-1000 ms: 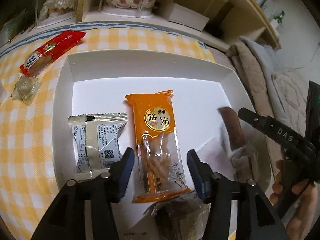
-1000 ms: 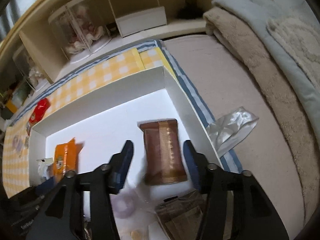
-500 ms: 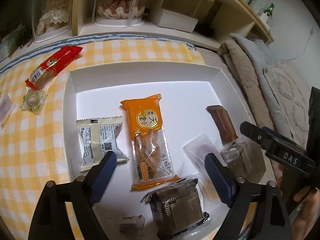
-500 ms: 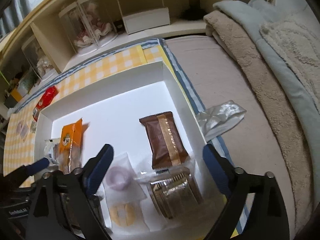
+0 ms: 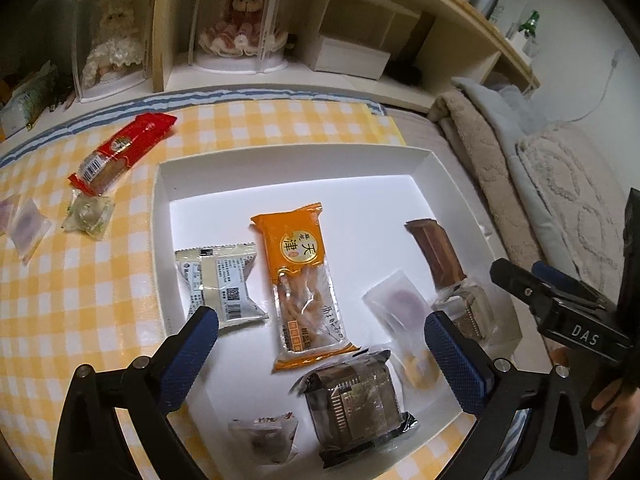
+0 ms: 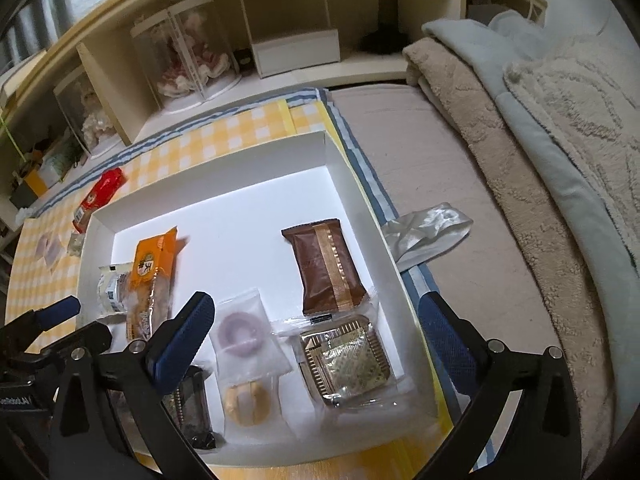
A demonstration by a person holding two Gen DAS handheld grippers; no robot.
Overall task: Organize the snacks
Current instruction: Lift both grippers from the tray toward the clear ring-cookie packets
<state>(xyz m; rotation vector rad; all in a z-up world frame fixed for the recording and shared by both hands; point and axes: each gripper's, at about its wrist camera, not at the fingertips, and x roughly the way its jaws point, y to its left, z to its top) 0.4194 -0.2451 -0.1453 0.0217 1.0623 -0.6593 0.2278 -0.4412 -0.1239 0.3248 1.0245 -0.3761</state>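
A white tray (image 5: 160, 208) holds several snacks: an orange packet (image 5: 306, 280), a white packet (image 5: 220, 282), a brown bar (image 5: 434, 254), a dark wrapped cake (image 5: 354, 400) and clear pouches (image 5: 396, 312). My left gripper (image 5: 320, 364) is open and empty above the tray's near edge. My right gripper (image 6: 316, 344) is open and empty above the tray (image 6: 352, 184), over the brown bar (image 6: 324, 266) and a gold wrapped cake (image 6: 346, 360). A red packet (image 5: 120, 150) and small clear sweets (image 5: 88, 216) lie on the yellow checked cloth left of the tray.
Shelves with doll cases (image 5: 236, 20) and a white box (image 5: 348, 58) stand behind the table. Folded blankets (image 6: 540, 128) lie on the right. A silver empty wrapper (image 6: 428, 234) lies just right of the tray.
Both grippers opened wide and drew back and up from the tray. The orange packet and the brown bar lie released in the tray.
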